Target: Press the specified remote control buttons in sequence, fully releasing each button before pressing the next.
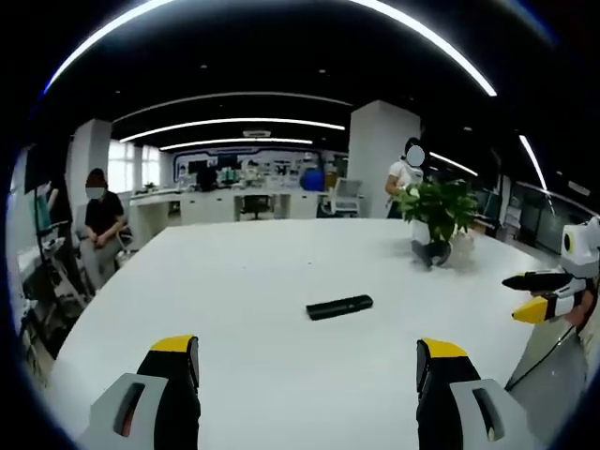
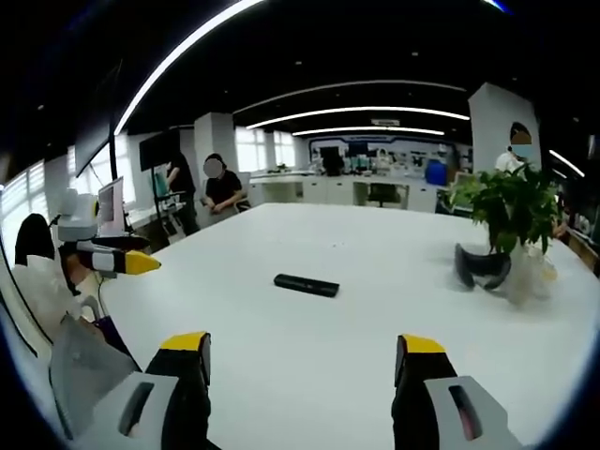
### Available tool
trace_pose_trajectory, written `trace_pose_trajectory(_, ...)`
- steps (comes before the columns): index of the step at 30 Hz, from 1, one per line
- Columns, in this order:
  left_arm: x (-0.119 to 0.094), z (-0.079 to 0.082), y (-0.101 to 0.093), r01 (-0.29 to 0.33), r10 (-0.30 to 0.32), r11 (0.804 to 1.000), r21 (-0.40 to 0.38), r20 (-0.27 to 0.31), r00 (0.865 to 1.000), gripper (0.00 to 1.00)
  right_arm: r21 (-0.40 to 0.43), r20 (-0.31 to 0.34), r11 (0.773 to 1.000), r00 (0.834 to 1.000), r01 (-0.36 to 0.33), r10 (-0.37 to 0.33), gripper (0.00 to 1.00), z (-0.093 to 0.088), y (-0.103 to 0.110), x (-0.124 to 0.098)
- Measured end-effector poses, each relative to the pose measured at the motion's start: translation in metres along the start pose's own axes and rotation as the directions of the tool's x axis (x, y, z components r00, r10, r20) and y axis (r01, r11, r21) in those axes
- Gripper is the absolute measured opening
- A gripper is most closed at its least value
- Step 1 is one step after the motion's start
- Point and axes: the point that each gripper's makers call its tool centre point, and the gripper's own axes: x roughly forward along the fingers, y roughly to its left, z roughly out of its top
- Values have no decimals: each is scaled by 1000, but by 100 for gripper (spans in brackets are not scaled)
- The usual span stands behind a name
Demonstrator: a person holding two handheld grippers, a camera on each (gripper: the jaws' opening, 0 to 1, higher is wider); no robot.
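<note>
Both claws are held low and level above the near edge of the surface [image 1: 262, 281], pointing across it, neither touching anything. The left claw [image 1: 307, 361] has its two jaws spread wide, black with yellow tips and grey plastic bodies, with nothing between them. The right claw [image 2: 302, 356] stands just as wide and holds nothing; in the left gripper view it also juts in from the right edge [image 1: 536, 298], its yellow-tipped jaws apart, above the surface's corner. The surface is broad, white, smooth and matte. The remote [image 1: 339, 307] is a slim black bar lying flat near the middle of it, well beyond both claws and apart from them; in the right gripper view it lies ahead, a little left of centre [image 2: 306, 285]. A leafy green plant [image 2: 511, 211] stands further back, with a dark curved object [image 2: 480, 265] at its foot.
</note>
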Motion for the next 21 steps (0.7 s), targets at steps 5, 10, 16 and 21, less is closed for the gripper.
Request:
trace_pose_trajectory(5, 18, 15, -4, 40, -40, 999, 27, -2, 999, 99, 24, -7, 1000, 1000, 6, -6, 71, -2, -2, 0)
trace_pose_trajectory(10, 41, 30, -9, 78, -75, 993, 89, -30, 997, 99, 53, -31, 999, 999, 5, -4, 54, -4, -5, -3)
trace_pose_trajectory(16, 73, 37, -20, 164, -151, 976, 145, -97, 984, 95, 73, -42, 997, 999, 5, -2, 45, -5, -8, -4)
trace_pose_trajectory(21, 100, 31, -25, 228, -196, 956, 185, -176, 965, 91, 88, -56, 996, 998, -3, 8, 35, -6, -9, -5)
